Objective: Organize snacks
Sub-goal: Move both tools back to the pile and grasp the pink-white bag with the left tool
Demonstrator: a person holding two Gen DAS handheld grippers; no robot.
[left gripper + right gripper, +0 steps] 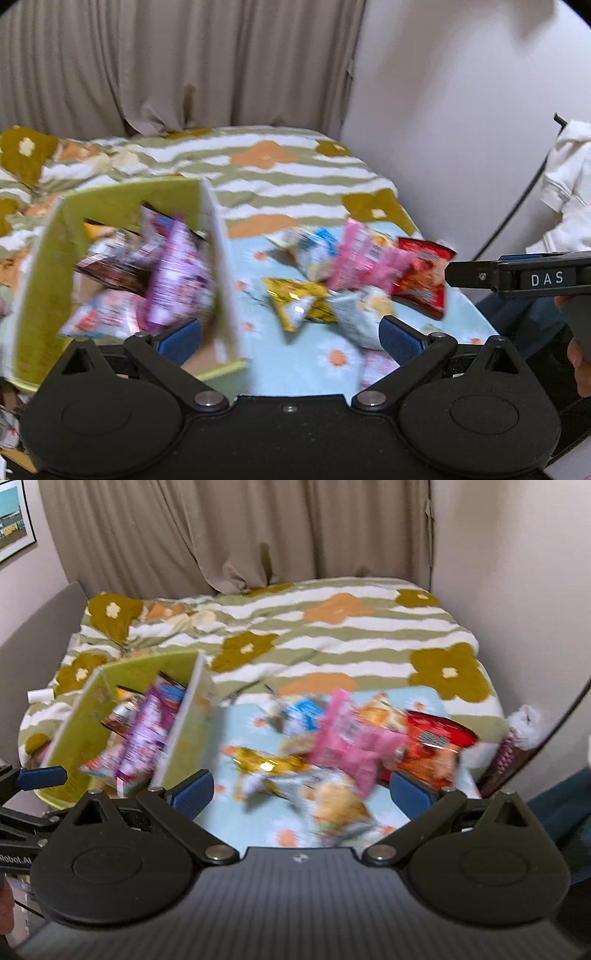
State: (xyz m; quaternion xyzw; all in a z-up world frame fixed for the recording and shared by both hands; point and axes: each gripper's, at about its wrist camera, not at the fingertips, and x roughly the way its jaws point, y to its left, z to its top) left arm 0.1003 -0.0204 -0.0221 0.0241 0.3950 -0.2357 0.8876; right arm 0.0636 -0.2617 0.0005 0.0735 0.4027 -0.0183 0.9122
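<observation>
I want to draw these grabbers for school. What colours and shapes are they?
The left gripper and the right gripper are black, with round humps, silver screws and blue ribbed pads. The right one carries white letters "DAS" on its side.

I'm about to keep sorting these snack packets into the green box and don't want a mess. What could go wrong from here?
1. The green box already holds upright packets like the purple packet, which rises close to its rim; adding more may push some out.
2. The loose pile overlaps: the pink packet lies over others, so a grasp may drag neighbours along.
3. The red packet lies near the light blue cloth's right edge and might slide off.
</observation>
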